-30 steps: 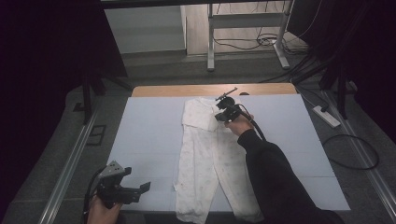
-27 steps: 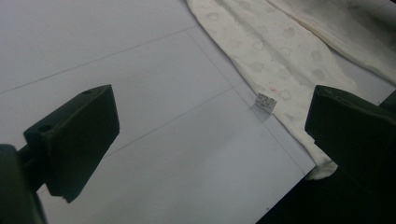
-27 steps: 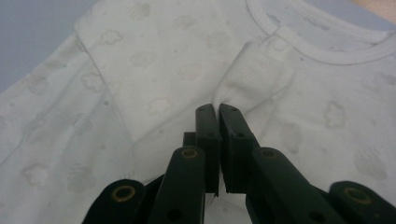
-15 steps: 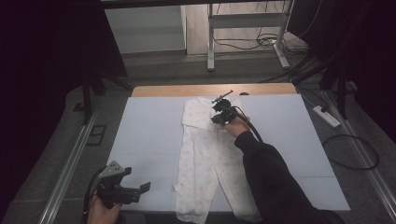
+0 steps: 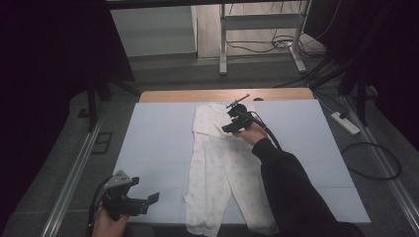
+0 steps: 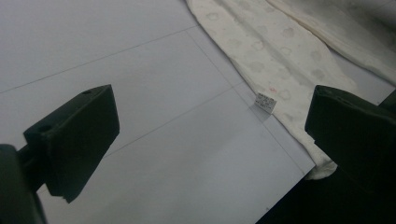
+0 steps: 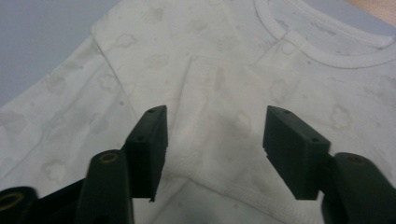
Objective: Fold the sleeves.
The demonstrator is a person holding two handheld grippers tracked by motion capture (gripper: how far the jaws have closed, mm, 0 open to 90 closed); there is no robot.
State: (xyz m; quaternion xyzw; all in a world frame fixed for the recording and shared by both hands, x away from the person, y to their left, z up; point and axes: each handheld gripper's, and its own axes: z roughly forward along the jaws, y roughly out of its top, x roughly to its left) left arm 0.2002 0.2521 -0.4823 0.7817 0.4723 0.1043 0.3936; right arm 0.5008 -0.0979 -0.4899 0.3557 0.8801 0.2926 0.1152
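A white patterned baby sleepsuit lies flat down the middle of the pale table, neck at the far end and legs toward the front edge. My right gripper hovers over its chest. Its jaws have just been opening and now stand apart above a sleeve folded in over the chest, with the neckline beyond. My left gripper waits open near the front left edge. Between its jaws I see bare table, and beside them a sleepsuit leg with a small label.
A wooden strip runs along the table's far edge. A metal rail lines the floor at the left. A power strip and cables lie on the floor at the right. The front table edge drops to darkness.
My right gripper has drifted a little toward me and leftward over the sleepsuit's chest. The left gripper has stayed where it was.
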